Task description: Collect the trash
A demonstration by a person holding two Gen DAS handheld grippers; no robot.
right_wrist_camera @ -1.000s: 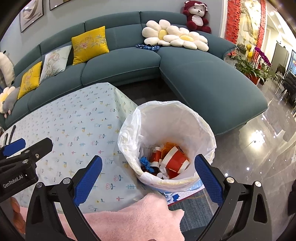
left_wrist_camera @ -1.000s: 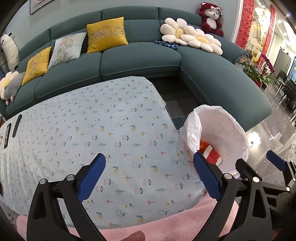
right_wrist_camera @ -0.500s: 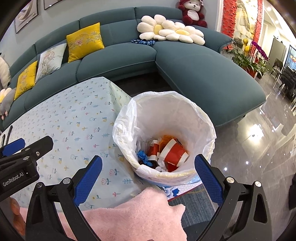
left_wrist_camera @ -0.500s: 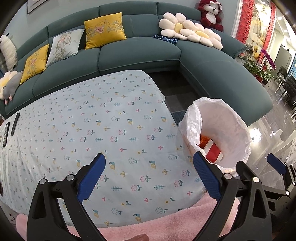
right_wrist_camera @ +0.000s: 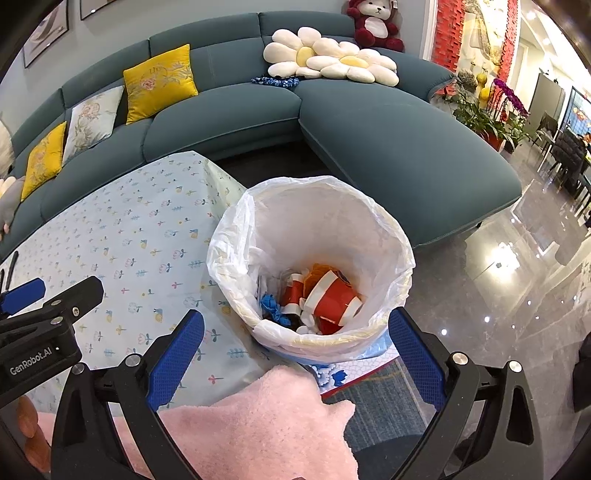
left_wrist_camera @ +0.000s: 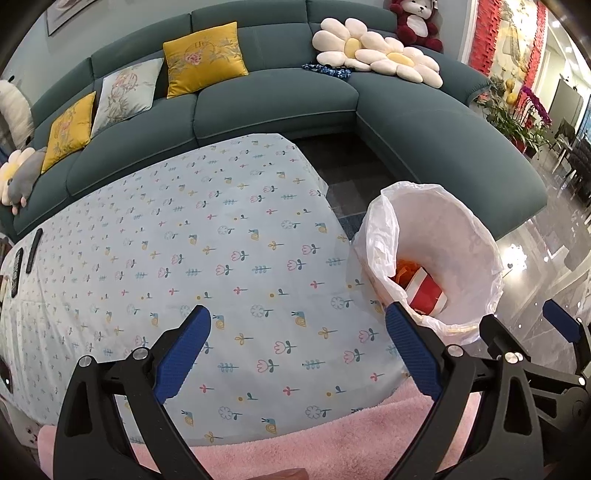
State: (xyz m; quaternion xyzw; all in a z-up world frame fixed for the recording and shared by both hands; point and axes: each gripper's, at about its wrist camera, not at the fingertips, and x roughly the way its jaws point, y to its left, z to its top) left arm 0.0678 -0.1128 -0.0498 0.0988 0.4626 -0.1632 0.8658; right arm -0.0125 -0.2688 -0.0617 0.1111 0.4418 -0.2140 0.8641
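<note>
Both tools hang over the near edge of the desk point(left_wrist_camera: 229, 258), which is covered by a pale blue cloth printed with small flowers and snails. The left hand-held gripper point(left_wrist_camera: 295, 354) has its blue-padded fingers spread wide apart with nothing between them, above bare cloth. The right hand-held gripper point(right_wrist_camera: 295, 354) is just as wide open and empty, above the near rim of the trash bin point(right_wrist_camera: 399, 258).

The bin stands on the floor just beside the right end of the desk, its white plastic liner folded loosely over the rim. Down inside lies the collected trash: a red and white paper cup point(right_wrist_camera: 332, 299) on its side, an orange wrapper point(right_wrist_camera: 319, 271) behind it, a crumpled blue scrap point(right_wrist_camera: 271, 304) to the left and some white bits around them. From the left wrist view only the cup and a bit of orange show past the liner.

A pink fluffy sleeve point(right_wrist_camera: 258, 413) fills the near foreground under both tools. At the far left edge of the desk lie two dark remote controls point(left_wrist_camera: 34, 249). Beyond the desk curves a teal sofa point(left_wrist_camera: 277, 99) carrying yellow cushions point(left_wrist_camera: 203, 57), daisy-shaped pillows point(left_wrist_camera: 376, 55) and a red plush bear point(left_wrist_camera: 415, 22). To the right the grey floor point(right_wrist_camera: 517, 314) is glossy.
</note>
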